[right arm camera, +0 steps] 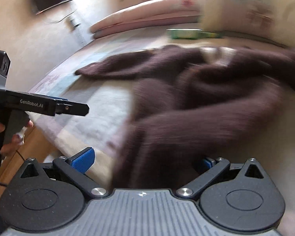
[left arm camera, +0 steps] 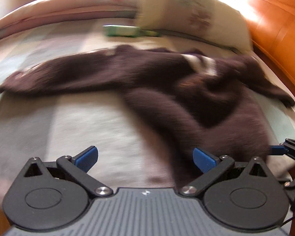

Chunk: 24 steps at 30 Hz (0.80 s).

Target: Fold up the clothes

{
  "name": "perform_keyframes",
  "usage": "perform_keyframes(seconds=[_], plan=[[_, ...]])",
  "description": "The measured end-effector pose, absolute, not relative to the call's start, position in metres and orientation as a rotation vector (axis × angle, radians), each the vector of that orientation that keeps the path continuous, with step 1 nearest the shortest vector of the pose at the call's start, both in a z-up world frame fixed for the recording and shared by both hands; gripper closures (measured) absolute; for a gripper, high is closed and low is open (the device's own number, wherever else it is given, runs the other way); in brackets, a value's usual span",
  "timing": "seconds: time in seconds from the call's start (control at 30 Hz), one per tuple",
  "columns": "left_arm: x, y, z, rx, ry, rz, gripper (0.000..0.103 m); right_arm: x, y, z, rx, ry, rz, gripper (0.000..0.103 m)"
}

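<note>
— Where does the dark brown sweater (left arm camera: 167, 82) lie?
— Crumpled on the bed (left arm camera: 78, 118), sleeves splayed; the left gripper (left arm camera: 145, 159) hangs released beside its hem, and the right gripper (right arm camera: 147, 161) gapes around a fold

— The risk?
— Pinching two layers of bunched knit, dragging the sweater askew rather than flat

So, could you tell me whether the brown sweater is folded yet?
Not folded: the brown sweater lies rumpled on the bed, one sleeve stretched out sideways.
</note>
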State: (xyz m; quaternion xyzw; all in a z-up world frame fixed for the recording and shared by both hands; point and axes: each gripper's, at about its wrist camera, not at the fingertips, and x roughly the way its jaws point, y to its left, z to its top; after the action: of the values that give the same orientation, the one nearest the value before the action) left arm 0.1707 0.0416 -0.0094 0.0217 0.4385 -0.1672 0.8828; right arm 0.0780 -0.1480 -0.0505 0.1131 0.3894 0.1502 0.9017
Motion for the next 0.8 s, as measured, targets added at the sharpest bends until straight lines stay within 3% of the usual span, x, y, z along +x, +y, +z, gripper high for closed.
perform_keyframes(seconds=[0.2,0.47,0.63,0.8], plan=[[0.176,-0.062,-0.015,0.239,0.917,-0.568,0.001,0.015,-0.22,-0.06,0.358,0.797,0.082,0.0],[0.174,-0.204,-0.048,0.668,0.918,-0.668,0.001,-0.006,-0.254,-0.072,0.441,0.767,-0.024,0.0],[0.202,-0.224,-0.064,0.732,0.951,-0.574,0.001,-0.012,-0.263,-0.078,0.471,0.752,-0.038,0.0],[0.227,-0.19,-0.051,0.695,0.937,-0.473,0.001,-0.016,-0.274,-0.083,0.498,0.745,-0.058,0.0]])
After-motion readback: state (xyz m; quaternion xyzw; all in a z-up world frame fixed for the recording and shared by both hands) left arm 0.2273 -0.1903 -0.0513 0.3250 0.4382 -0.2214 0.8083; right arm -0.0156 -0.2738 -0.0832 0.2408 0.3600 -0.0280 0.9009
